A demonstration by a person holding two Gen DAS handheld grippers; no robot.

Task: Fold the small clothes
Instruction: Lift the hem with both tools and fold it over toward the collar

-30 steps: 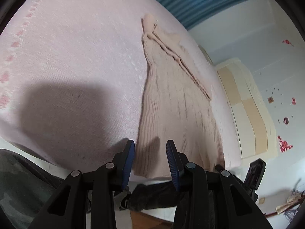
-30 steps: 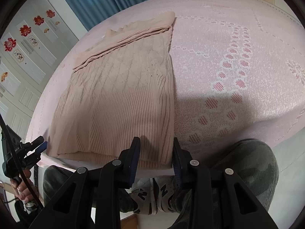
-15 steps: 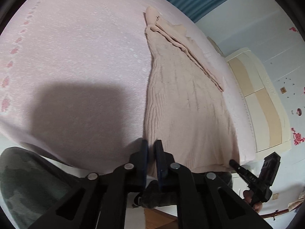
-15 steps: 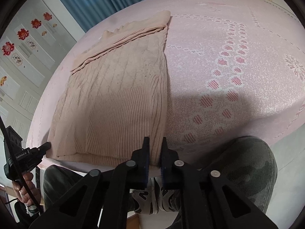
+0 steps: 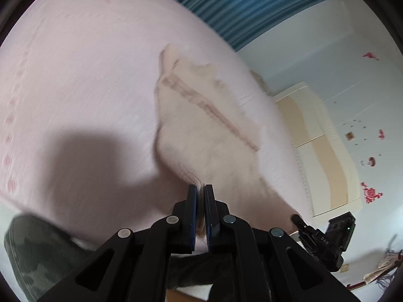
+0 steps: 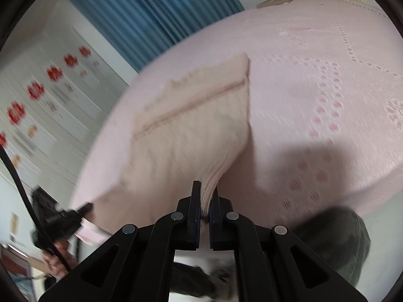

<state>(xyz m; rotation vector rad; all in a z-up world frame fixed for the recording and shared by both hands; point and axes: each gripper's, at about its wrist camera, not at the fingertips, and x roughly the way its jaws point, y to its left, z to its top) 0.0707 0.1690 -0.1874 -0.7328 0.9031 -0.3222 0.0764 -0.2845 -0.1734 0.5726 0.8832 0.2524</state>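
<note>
A beige ribbed knit garment point(image 5: 209, 136) lies lengthwise on a pink bedspread point(image 5: 83, 75), its near hem lifted off the bed. My left gripper point(image 5: 200, 191) is shut on the hem's left corner. In the right wrist view the same garment point(image 6: 191, 130) rises toward my right gripper point(image 6: 204, 193), which is shut on the hem's right corner, ribbed cloth pinched between the pads. Each view shows the other gripper at the hem's far corner: the right gripper point(image 5: 317, 236) and the left gripper point(image 6: 58, 219). Both views are motion-blurred.
The pink bedspread point(image 6: 327, 95) has a red-dotted lace pattern to the right. A blue curtain point(image 6: 151, 12) hangs beyond the bed. A white wardrobe with red stickers point(image 6: 37, 95) stands on one side, a cream headboard point(image 5: 314, 136) on the other. The person's camouflage trouser knees point(image 5: 32, 251) are below.
Both grippers closed on the garment's near hem corners, then rose, lifting the hem off the bed so the cloth slopes up toward the jaws.
</note>
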